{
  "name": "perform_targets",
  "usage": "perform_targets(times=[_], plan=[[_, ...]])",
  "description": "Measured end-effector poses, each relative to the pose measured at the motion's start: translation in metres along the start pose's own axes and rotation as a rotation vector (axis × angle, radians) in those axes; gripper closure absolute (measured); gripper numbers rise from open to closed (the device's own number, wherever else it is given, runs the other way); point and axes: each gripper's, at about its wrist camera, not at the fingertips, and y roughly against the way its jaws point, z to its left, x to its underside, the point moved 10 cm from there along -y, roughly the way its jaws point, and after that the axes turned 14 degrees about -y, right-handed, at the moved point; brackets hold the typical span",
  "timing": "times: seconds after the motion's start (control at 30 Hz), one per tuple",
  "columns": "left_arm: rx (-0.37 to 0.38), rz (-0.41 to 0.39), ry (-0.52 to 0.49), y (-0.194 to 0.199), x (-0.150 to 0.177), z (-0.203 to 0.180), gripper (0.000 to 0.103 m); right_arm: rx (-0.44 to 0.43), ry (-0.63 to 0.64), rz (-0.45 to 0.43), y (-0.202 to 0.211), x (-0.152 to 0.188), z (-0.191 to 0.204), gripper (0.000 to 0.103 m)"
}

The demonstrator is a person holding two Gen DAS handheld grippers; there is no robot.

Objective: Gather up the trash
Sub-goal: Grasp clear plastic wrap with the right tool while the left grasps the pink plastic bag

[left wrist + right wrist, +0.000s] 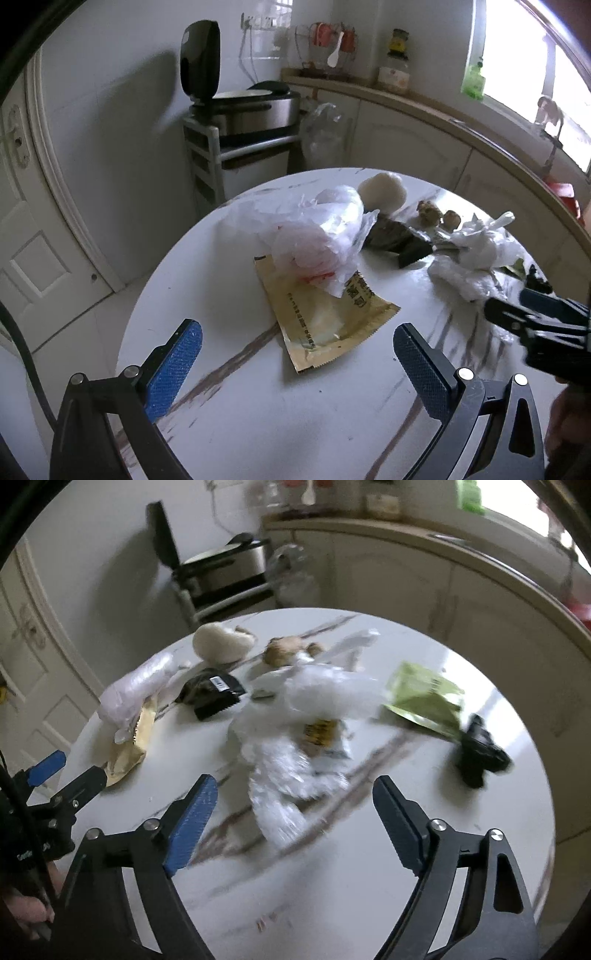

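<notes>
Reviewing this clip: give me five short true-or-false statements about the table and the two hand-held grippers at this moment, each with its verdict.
1. The left hand-held gripper is open and holds nothing. True.
2. The tan packet lies partly under a clear plastic bag. True.
3. The right hand-held gripper is clamped on the green packet. False: its jaws stand open and empty, and the green packet lies apart from it on the table.
4. The rice cooker has its lid shut. False: the lid stands raised.
5. A crumpled white plastic bag lies in front of the right hand-held gripper. True.
</notes>
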Motion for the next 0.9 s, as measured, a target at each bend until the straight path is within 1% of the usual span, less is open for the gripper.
perform_targets(times=[0.03, 0.1, 0.2, 0.23, 0.27, 0.33, 0.43, 0.6, 0.7, 0.9], plan=[[0.001, 0.004, 0.001, -0.004, -0.002, 0.001, 0.001, 0.006, 0.016, 0.005, -0.007, -0.001, 0.003, 0.021], [0.004, 0.009, 0.001, -0.012, -0.007, 0.001, 0.001, 0.013, 0.032, 0.028, -0.021, -0.001, 0.008, 0.03], [0.005, 0.015, -0.002, -0.023, -0.012, 0.0, 0.001, 0.022, 0.047, 0.028, -0.03, -0.002, 0.009, 0.05], [0.004, 0.017, -0.003, -0.027, -0.013, -0.001, 0.001, 0.008, 0.043, 0.027, -0.03, -0.002, 0.008, 0.066], [0.004, 0.019, -0.003, -0.031, -0.014, -0.002, 0.001, -0.005, 0.034, 0.034, -0.03, -0.002, 0.007, 0.074], [0.006, 0.025, -0.001, -0.038, -0.015, -0.006, 0.001, -0.022, 0.025, 0.032, -0.028, -0.001, 0.002, 0.079], [0.007, 0.034, -0.005, -0.048, -0.02, -0.012, 0.001, -0.053, 0.005, 0.039, -0.024, 0.002, -0.004, 0.082], [-0.018, 0.043, 0.003, -0.061, -0.025, -0.017, 0.001, -0.132, -0.045, 0.055, -0.011, 0.01, -0.016, 0.082], [-0.002, 0.038, 0.015, -0.062, -0.026, -0.018, 0.001, -0.184, -0.075, 0.06, -0.003, 0.012, -0.022, 0.083], [-0.03, -0.002, 0.007, -0.051, -0.023, -0.016, 0.001, -0.198, -0.089, 0.055, 0.002, 0.013, -0.03, 0.083]])
